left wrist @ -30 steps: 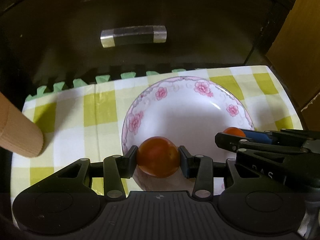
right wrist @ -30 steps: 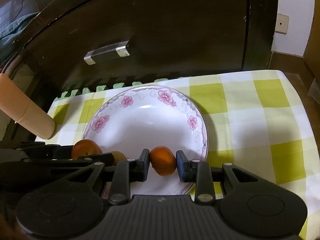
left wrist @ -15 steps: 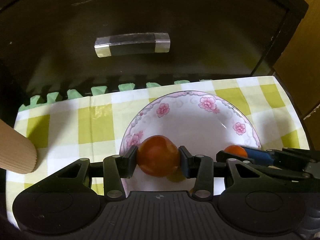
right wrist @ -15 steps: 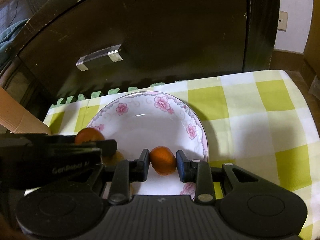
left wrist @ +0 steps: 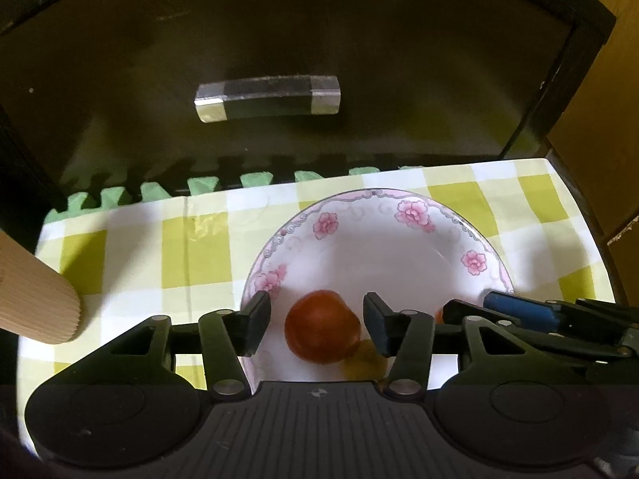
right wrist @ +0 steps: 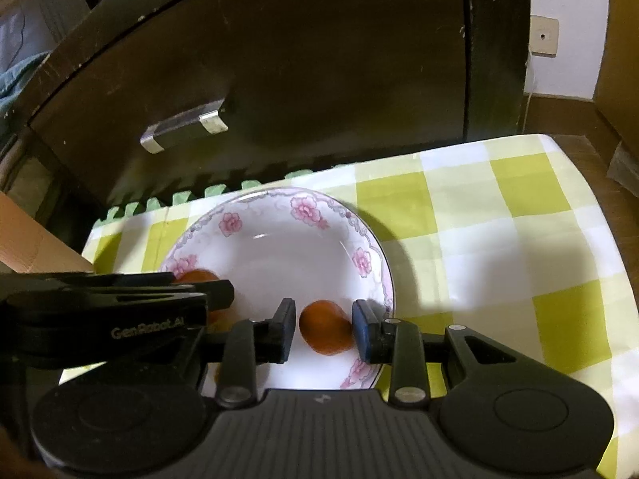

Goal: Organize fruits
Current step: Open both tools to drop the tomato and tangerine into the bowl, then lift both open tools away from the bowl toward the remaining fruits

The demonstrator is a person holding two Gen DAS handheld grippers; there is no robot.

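Note:
A white plate with pink flowers (left wrist: 399,215) (right wrist: 303,207) sits on a yellow-checked cloth (left wrist: 131,255) (right wrist: 499,239). My left gripper (left wrist: 315,321) is open over the plate's near left part; a red-orange fruit (left wrist: 321,327) lies on the plate between its jaws, untouched by them. A small yellowish fruit (left wrist: 365,361) lies just behind it. My right gripper (right wrist: 324,329) is open too, with a small orange fruit (right wrist: 325,329) lying loose on the plate between its jaws. The left gripper's fruit shows in the right wrist view (right wrist: 195,277), partly hidden.
A dark cabinet drawer with a clear handle (left wrist: 267,97) (right wrist: 183,129) rises right behind the cloth. A ribbed tan cardboard tube (left wrist: 32,299) lies at the cloth's left edge. A green foam mat edge (left wrist: 203,185) shows under the cloth.
Both grippers have opened and let go of their fruits, which now rest on the plate. Both grippers have drawn back and up a little.

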